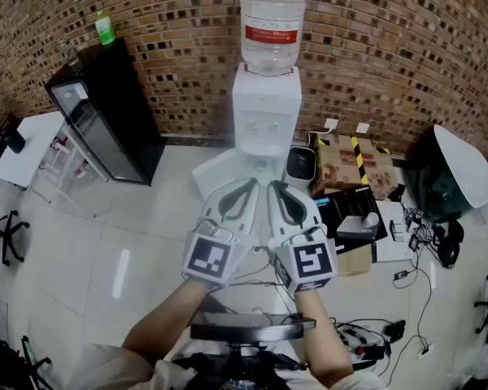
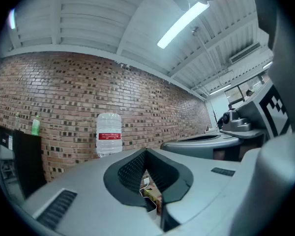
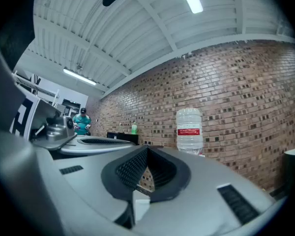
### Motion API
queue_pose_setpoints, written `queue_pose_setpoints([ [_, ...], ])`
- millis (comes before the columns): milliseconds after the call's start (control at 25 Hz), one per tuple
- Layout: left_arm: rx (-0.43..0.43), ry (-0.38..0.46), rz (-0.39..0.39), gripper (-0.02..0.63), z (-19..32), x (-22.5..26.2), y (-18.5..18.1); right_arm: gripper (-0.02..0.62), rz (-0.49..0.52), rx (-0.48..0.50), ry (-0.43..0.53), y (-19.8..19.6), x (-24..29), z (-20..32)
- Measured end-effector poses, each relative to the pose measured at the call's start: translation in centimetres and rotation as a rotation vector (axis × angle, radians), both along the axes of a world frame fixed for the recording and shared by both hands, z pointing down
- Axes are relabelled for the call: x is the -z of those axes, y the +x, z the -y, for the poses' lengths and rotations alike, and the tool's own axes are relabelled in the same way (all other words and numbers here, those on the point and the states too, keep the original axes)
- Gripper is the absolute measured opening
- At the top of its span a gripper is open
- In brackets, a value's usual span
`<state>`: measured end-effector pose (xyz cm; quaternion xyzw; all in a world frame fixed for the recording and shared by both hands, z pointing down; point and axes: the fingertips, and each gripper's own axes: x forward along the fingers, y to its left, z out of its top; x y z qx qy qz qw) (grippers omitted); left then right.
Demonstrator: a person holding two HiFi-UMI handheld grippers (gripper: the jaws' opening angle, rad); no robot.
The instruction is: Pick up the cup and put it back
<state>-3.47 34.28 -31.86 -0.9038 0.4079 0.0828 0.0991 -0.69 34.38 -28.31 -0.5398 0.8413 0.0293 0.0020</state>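
Note:
No cup shows in any view. I hold both grippers side by side at mid height, pointing at a white water dispenser with a clear bottle on top. My left gripper has its jaws together with nothing between them, and in the left gripper view the tips meet. My right gripper is likewise shut and empty, its jaws closed in the right gripper view. The bottle appears ahead against the brick wall, also as the bottle right of the right jaws.
A black fridge with a green bottle stands at the left. A cardboard box, a white bin, cables and clutter lie to the right of the dispenser. A person stands far off.

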Motion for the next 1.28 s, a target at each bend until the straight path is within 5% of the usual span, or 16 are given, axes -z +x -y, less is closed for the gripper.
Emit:
queue_pose_setpoints([
  [640, -0.003, -0.013, -0.010, -0.003, 5.8, -1.6, 3.3, 0.005, -0.011, 0.006, 0.001, 2.9, -1.2, 5.9],
  [1280, -0.075, -0.016, -0.040, -0.003, 26.8, -0.9, -1.5, 0.006, -0.008, -0.113, -0.025, -1.5, -1.2, 26.7],
])
